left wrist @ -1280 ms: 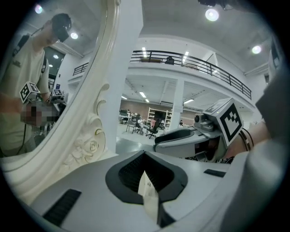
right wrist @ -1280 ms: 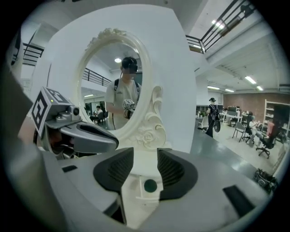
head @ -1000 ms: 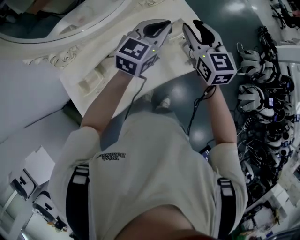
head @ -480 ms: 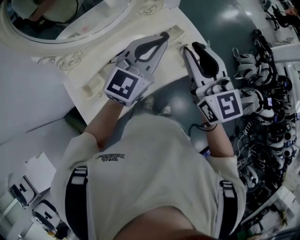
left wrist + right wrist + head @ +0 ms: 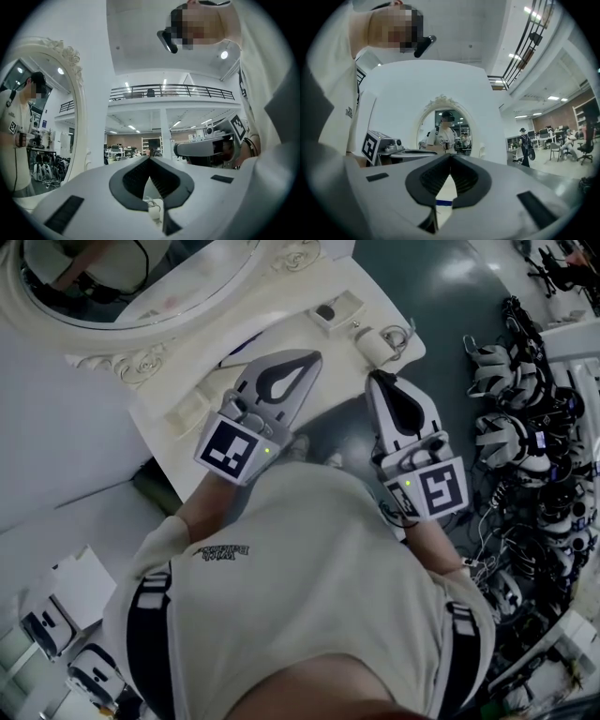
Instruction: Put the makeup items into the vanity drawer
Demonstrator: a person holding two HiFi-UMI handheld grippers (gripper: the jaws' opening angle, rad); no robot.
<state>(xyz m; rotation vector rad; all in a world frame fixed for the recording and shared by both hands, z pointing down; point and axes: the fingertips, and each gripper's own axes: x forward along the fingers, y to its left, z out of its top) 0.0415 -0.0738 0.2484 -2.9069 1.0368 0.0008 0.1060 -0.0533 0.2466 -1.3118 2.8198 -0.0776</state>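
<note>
Jaws' ribbed pads (image 5: 136,178) meet, seemingly empty: left gripper (image 5: 150,159), right gripper (image 5: 451,157).

Both tongs pulled back from the counter
The left tongs (image 5: 314,357) and right tongs (image 5: 374,378) have withdrawn from the counter's (image 5: 291,315) far edge toward the person; the right pair has closed, empty.
</note>
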